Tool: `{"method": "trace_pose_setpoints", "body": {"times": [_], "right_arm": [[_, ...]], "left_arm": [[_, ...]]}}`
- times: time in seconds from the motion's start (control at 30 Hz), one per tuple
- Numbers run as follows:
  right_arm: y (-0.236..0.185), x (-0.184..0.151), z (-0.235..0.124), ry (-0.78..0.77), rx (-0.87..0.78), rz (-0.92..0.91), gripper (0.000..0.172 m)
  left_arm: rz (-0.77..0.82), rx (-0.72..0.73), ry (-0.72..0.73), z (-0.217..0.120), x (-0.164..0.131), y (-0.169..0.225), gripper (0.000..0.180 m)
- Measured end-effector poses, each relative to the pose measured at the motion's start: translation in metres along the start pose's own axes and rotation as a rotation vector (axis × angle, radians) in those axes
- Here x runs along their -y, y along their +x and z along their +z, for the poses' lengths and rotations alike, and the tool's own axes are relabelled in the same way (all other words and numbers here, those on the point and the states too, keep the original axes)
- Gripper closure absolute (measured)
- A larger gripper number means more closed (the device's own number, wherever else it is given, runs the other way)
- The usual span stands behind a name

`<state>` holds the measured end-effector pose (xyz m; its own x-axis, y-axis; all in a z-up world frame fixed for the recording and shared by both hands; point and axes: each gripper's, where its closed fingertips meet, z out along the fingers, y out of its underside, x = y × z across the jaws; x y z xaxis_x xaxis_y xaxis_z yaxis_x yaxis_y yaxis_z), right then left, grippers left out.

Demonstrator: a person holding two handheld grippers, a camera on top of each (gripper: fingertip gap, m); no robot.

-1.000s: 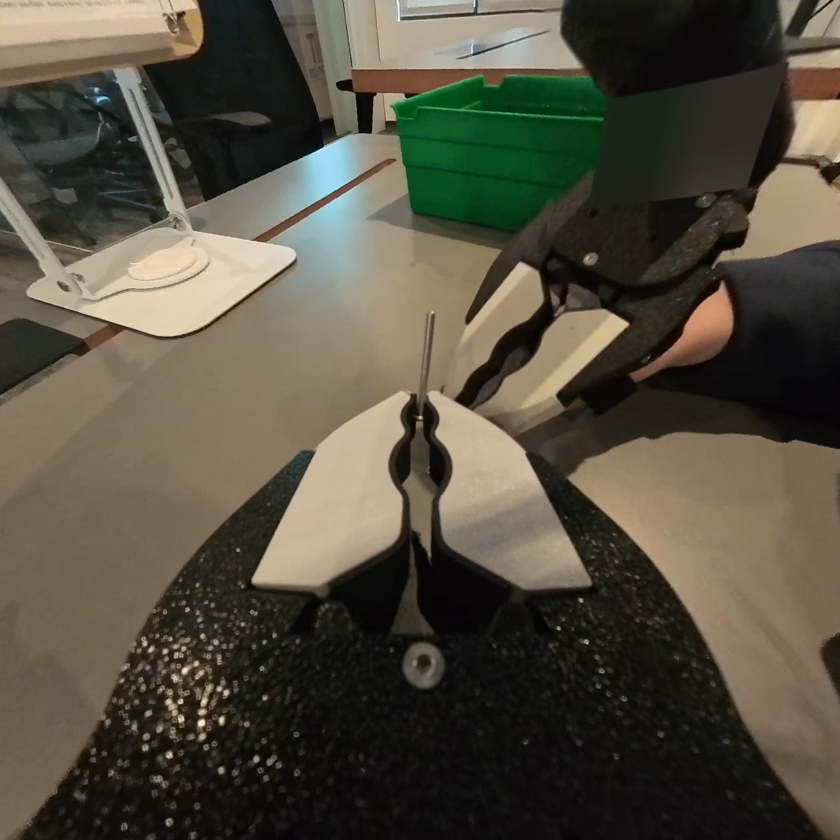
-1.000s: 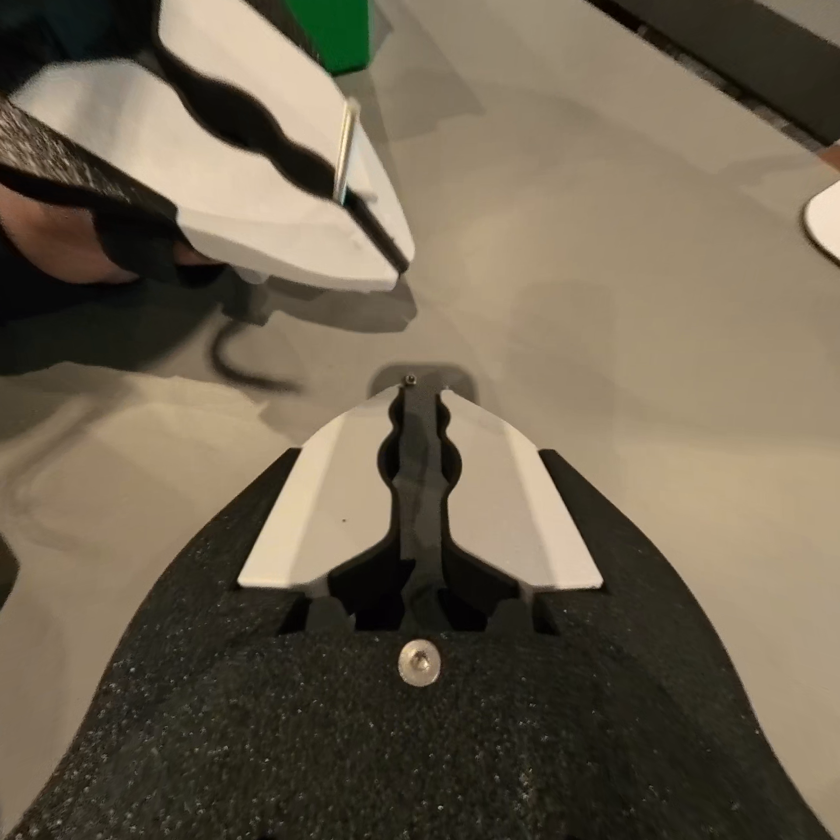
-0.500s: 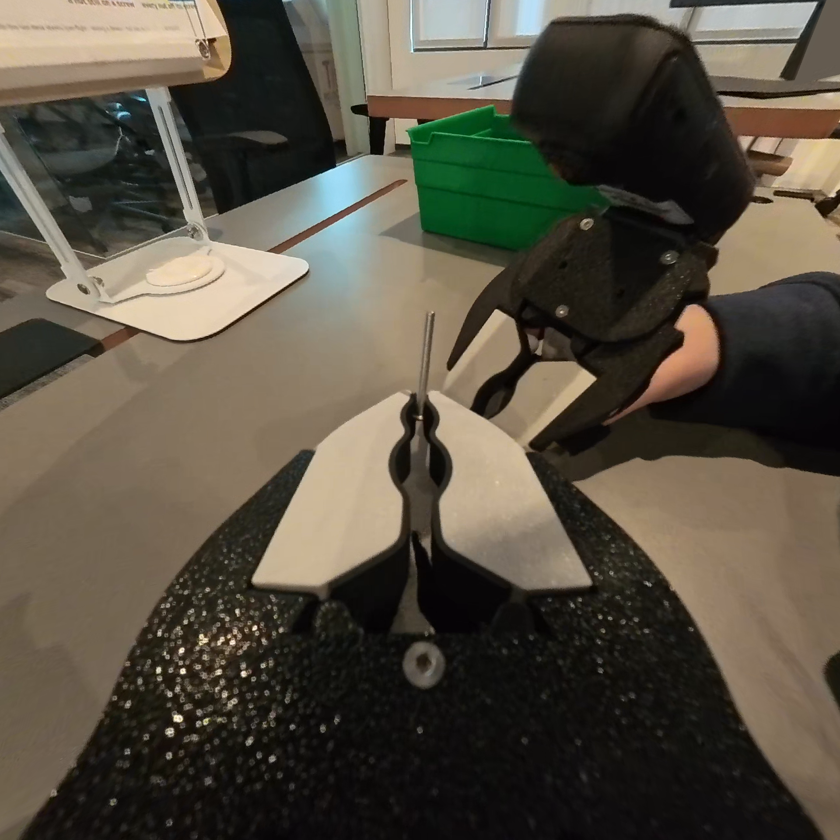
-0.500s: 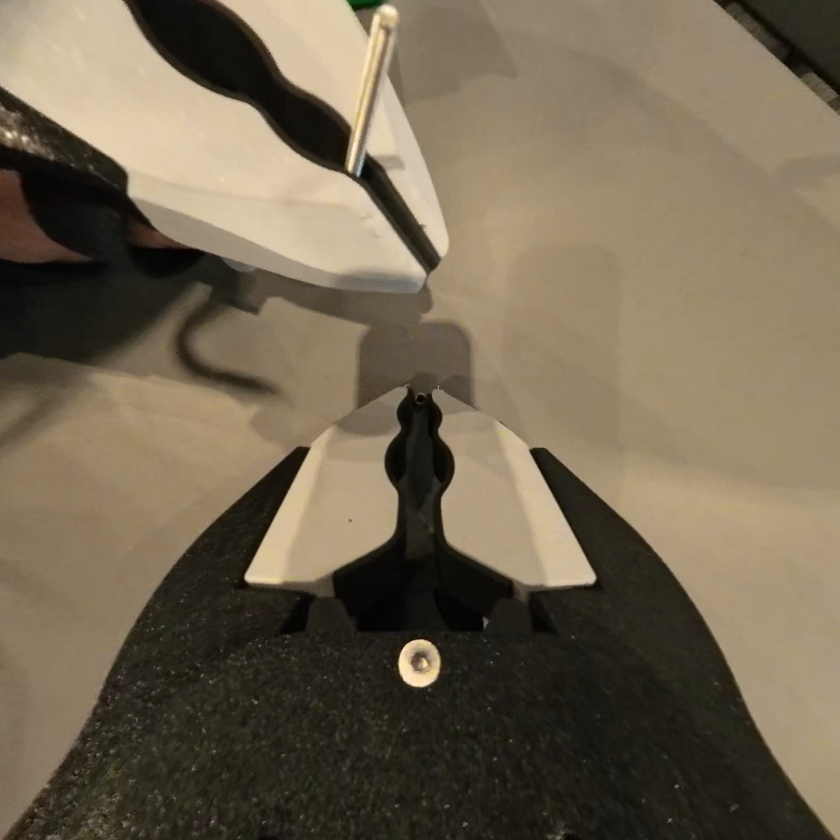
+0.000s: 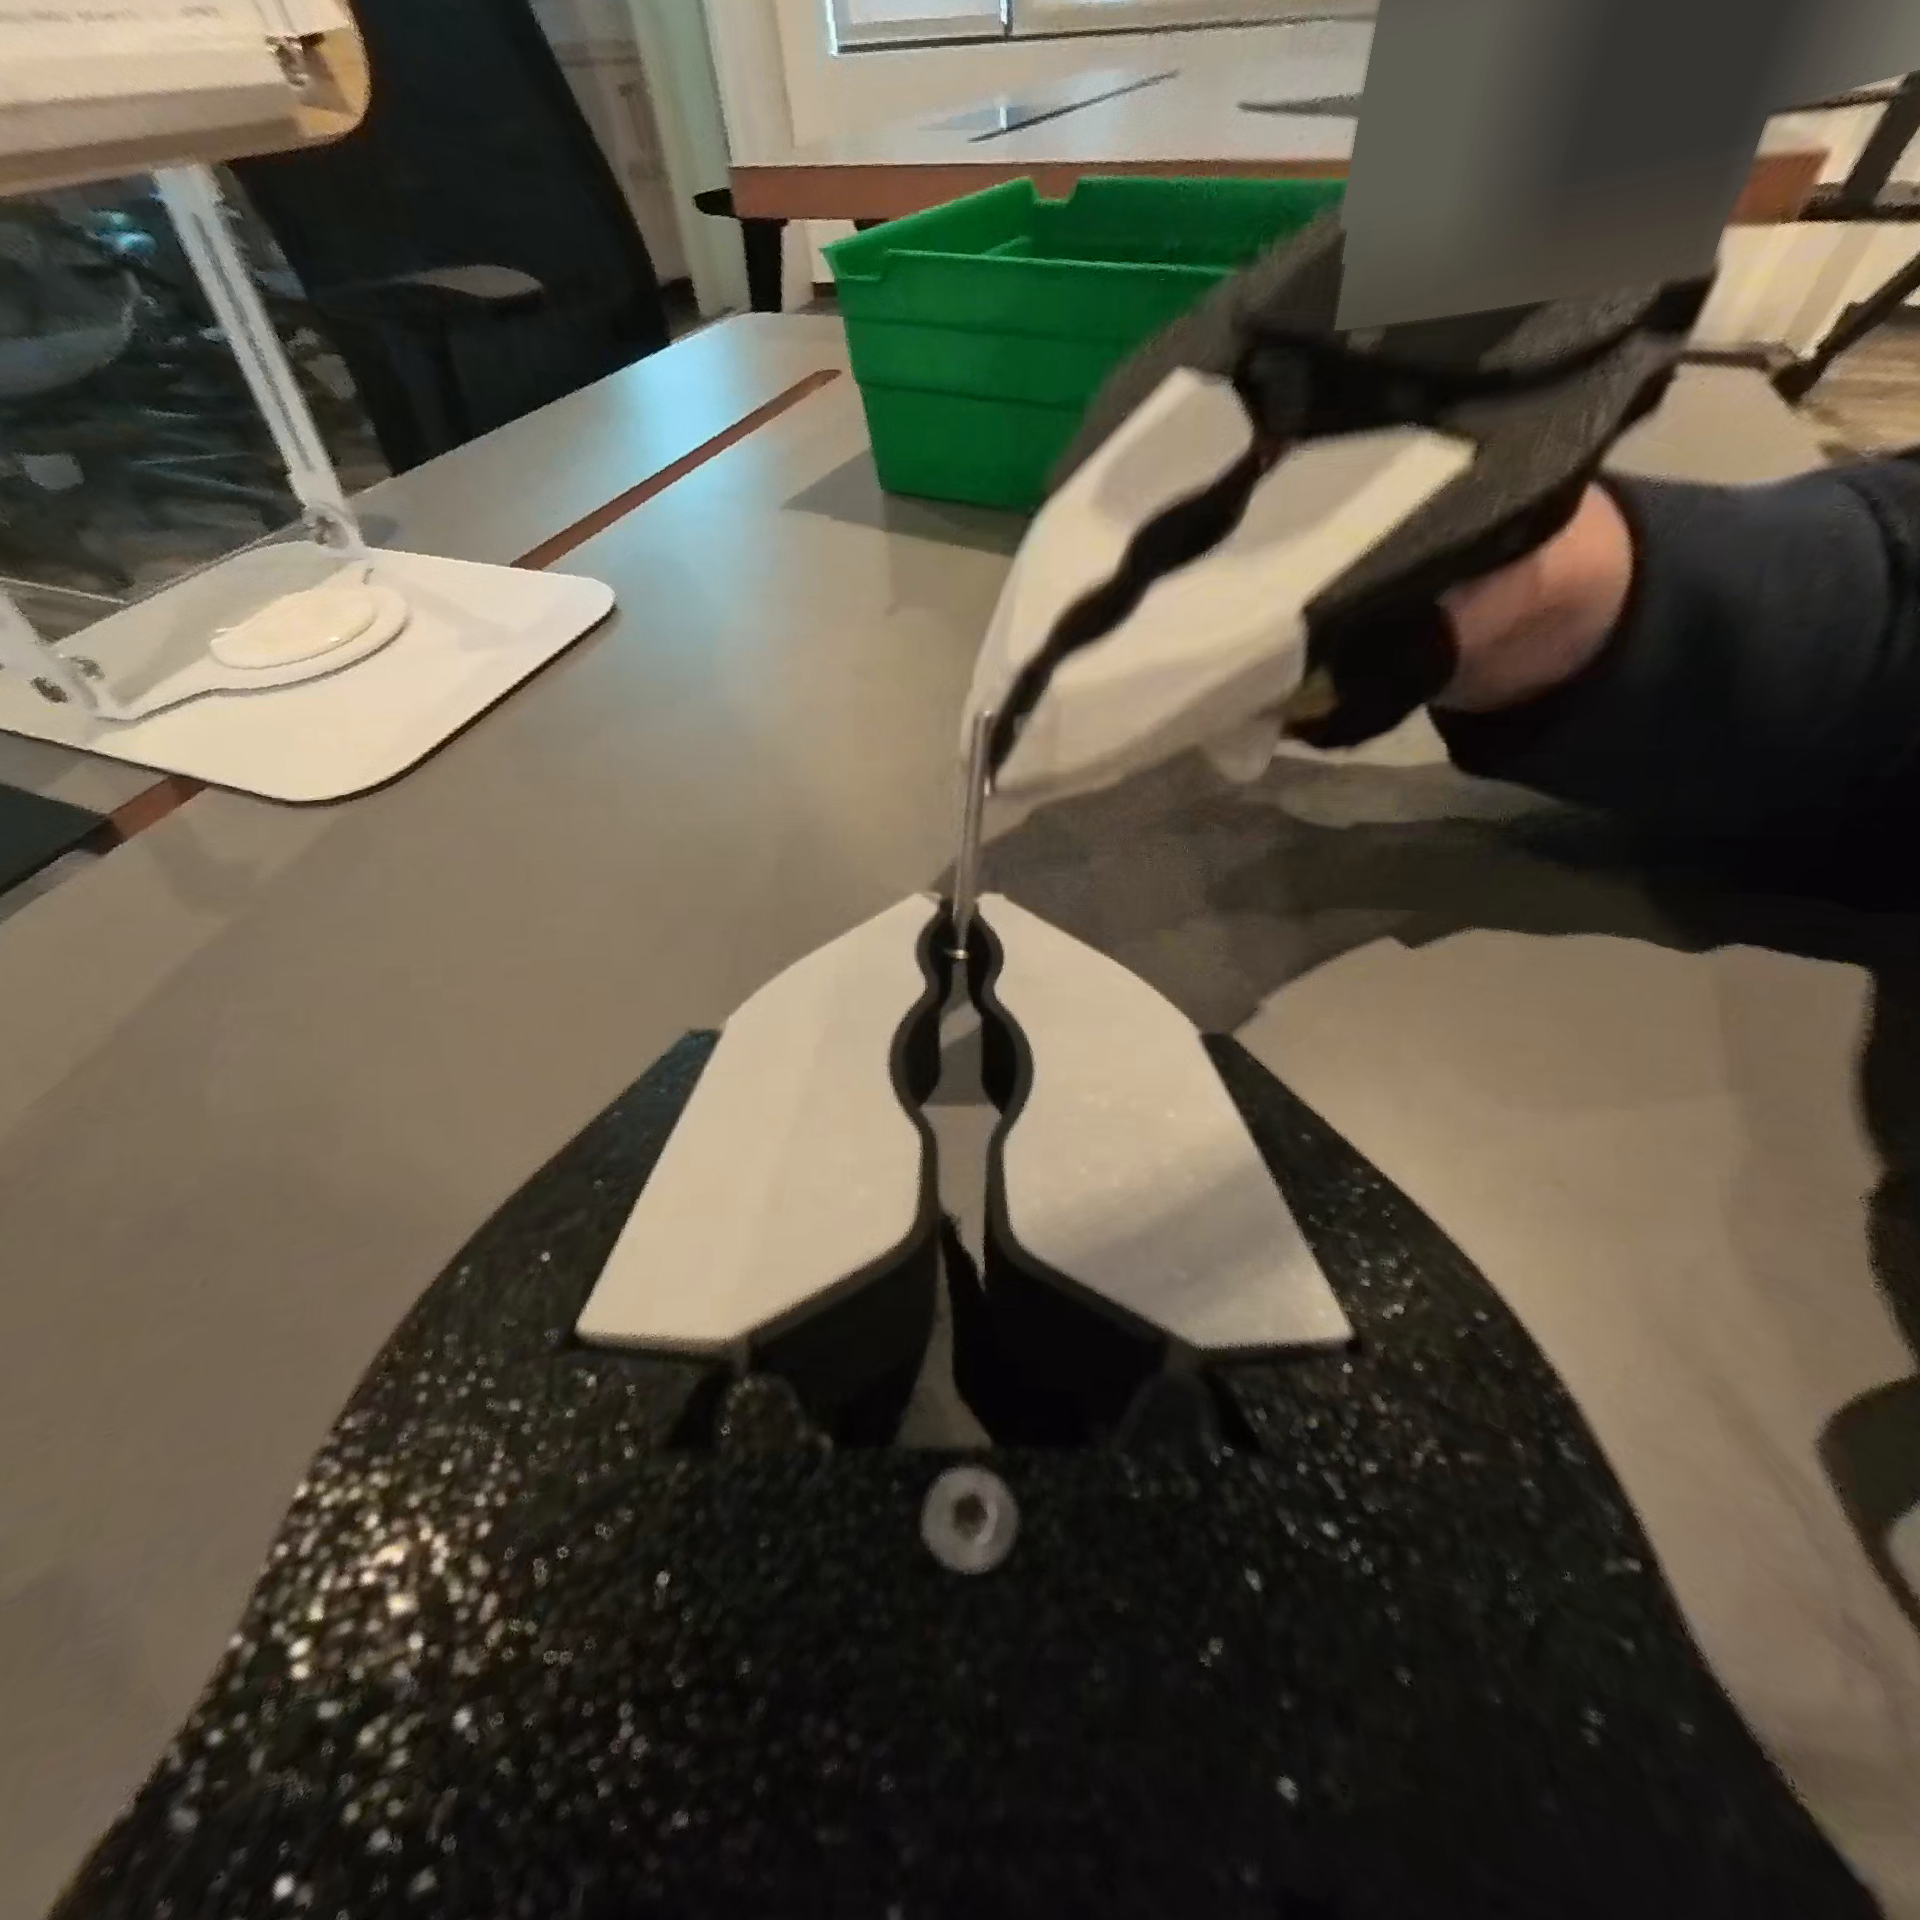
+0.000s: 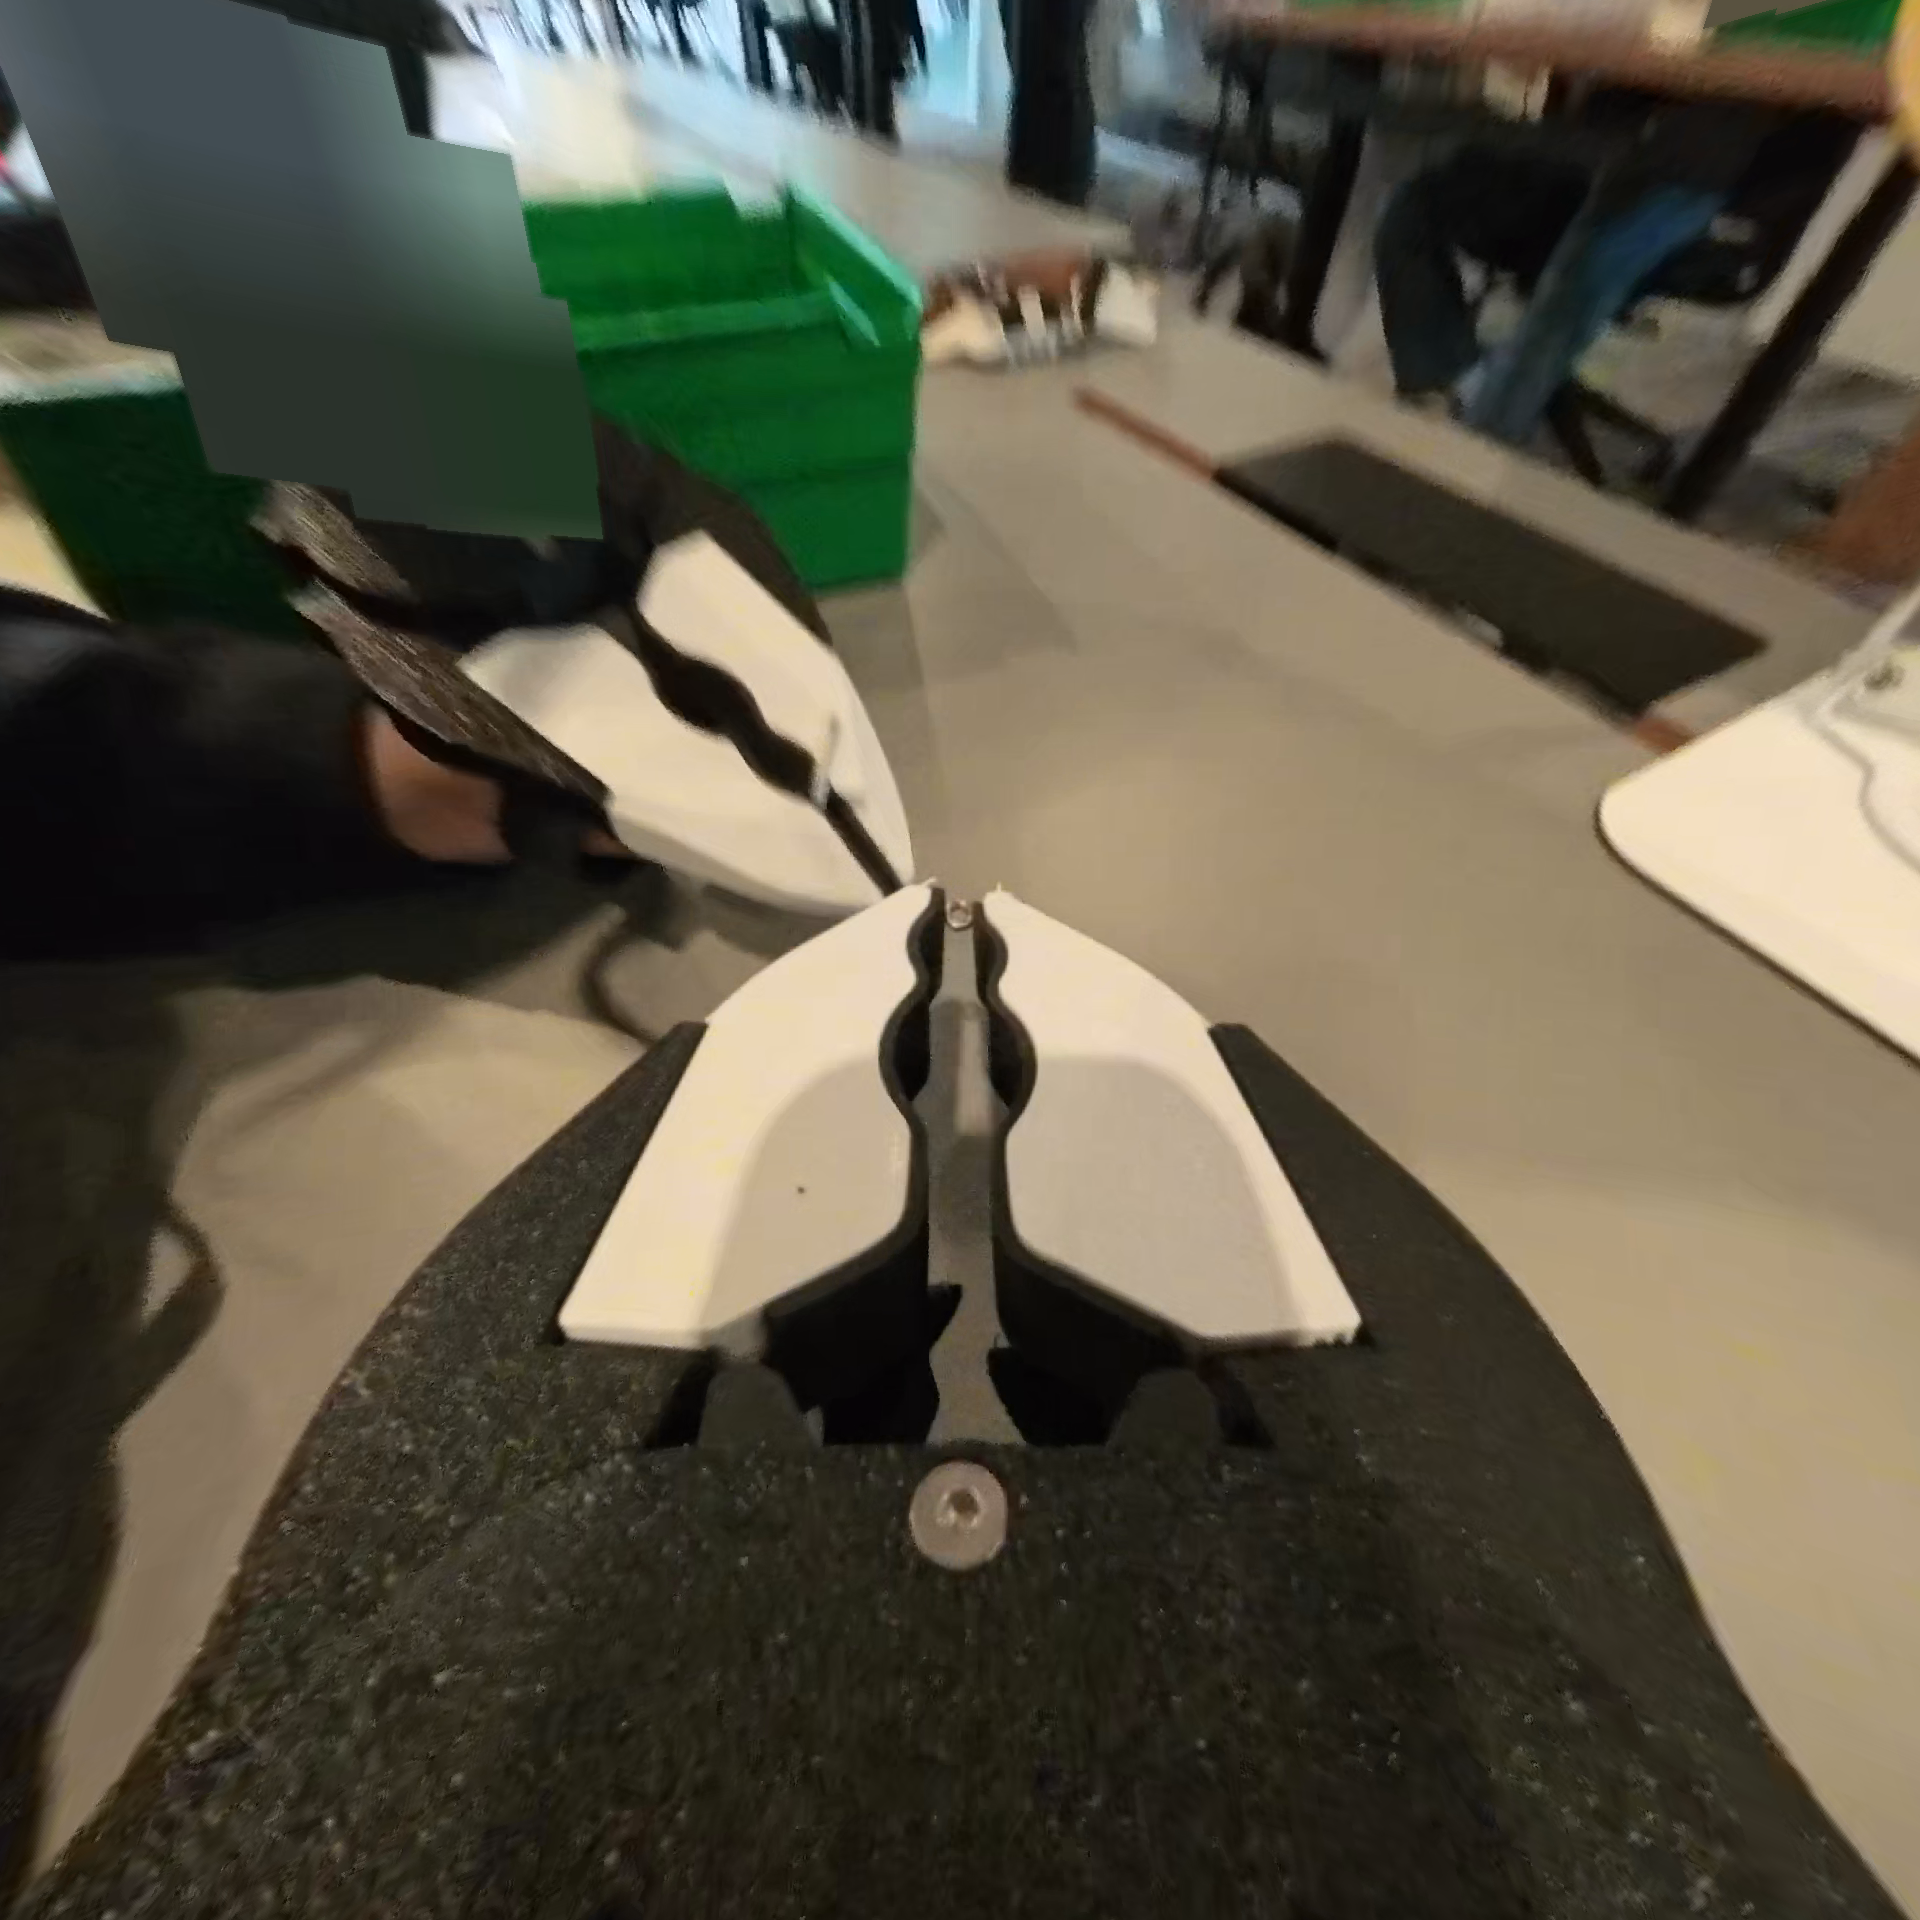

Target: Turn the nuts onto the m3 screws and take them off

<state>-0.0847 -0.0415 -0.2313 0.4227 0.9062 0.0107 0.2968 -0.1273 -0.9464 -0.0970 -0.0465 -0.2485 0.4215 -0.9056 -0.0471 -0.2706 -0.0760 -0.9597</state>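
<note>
My left gripper (image 5: 961, 925) is shut on a long thin silver m3 screw (image 5: 971, 821) that stands up from its fingertips; a small ring shows on the screw between the pads. My right gripper (image 6: 958, 902) is shut on a small silver nut (image 6: 958, 914) at its very tips. In the left wrist view the right gripper (image 5: 995, 727) comes in from the upper right, its tips at the screw's top end. In the right wrist view the left gripper (image 6: 891, 871) lies just left of my tips, with the screw (image 6: 828, 764) blurred.
A green bin (image 5: 1039, 312) stands at the back of the grey table (image 5: 416, 987). A white stand base (image 5: 312, 675) is at the left. A black mat (image 6: 1486, 582) lies at the far right. A person's hand (image 5: 1527, 613) holds the right gripper. Only a small space, under 4 cm, lies between the two pairs of fingers.
My right gripper closed on the nut on the table, lifted it and swung up to the top of the screw. My left gripper kept its hold on the screw.
</note>
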Motion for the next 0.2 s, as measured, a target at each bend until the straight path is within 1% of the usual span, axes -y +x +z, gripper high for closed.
{"method": "trace_pose_setpoints", "body": {"times": [0.1, 0.2], "right_arm": [[-0.01, 0.023, -0.015, 0.137, 0.075, 0.001, 0.167], [-0.02, 0.031, -0.018, 0.174, 0.135, 0.0, 0.167]], "left_arm": [[0.029, -0.047, -0.017, 0.003, -0.002, 0.009, 0.179], [0.062, -0.071, -0.037, 0.005, -0.004, 0.015, 0.179]]}}
